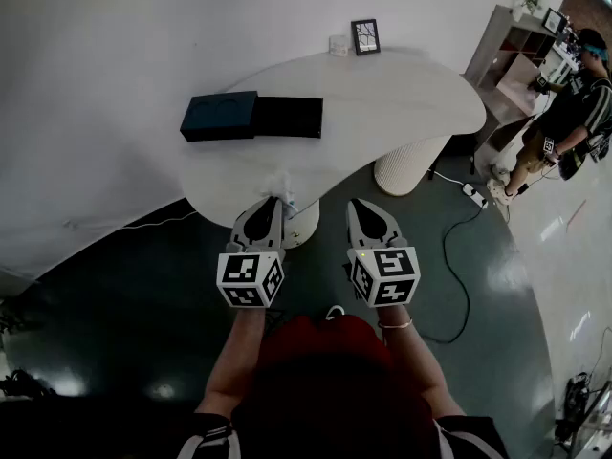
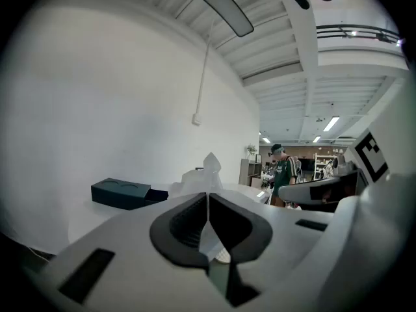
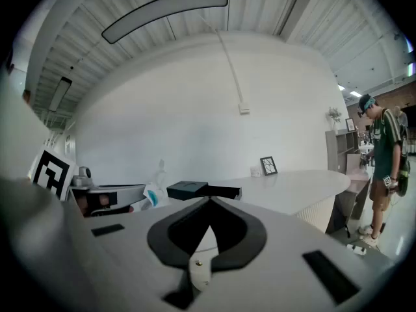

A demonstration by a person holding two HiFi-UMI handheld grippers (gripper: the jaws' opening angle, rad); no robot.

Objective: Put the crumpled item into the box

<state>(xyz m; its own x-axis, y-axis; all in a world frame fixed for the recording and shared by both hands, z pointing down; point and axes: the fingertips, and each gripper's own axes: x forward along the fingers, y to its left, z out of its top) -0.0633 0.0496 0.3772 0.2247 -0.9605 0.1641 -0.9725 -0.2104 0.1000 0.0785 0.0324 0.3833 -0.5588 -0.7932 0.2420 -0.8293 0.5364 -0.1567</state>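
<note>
- The left gripper [image 1: 277, 202] has its jaws pressed almost together on a thin fold of crumpled white paper [image 1: 284, 182]. The rest of the paper [image 2: 203, 175] sticks up past the jaw tips.
- The right gripper [image 1: 355, 204] sits just beside it, level with it. Its jaws are closed tip to tip [image 3: 209, 201] with nothing between them.
- The held paper is at the near edge of a curved white table [image 1: 402, 94]. Whether it touches the top cannot be told.
- Farther in on the table lies a dark box [image 1: 251, 116], long and flat, well apart from the paper and to the left of centre.
- At the far edge of the table stand a small picture frame [image 1: 365, 36] and, just to its left, a small cup [image 1: 338, 44].
- Below the table is a dark glossy floor [image 1: 143, 323], with a cable [image 1: 457, 247] trailing on the right.
- A plain white wall [image 1: 143, 27] rises behind the table.
- Far right are a shelf unit [image 1: 516, 51] and a person [image 1: 574, 103] standing beside it.
</note>
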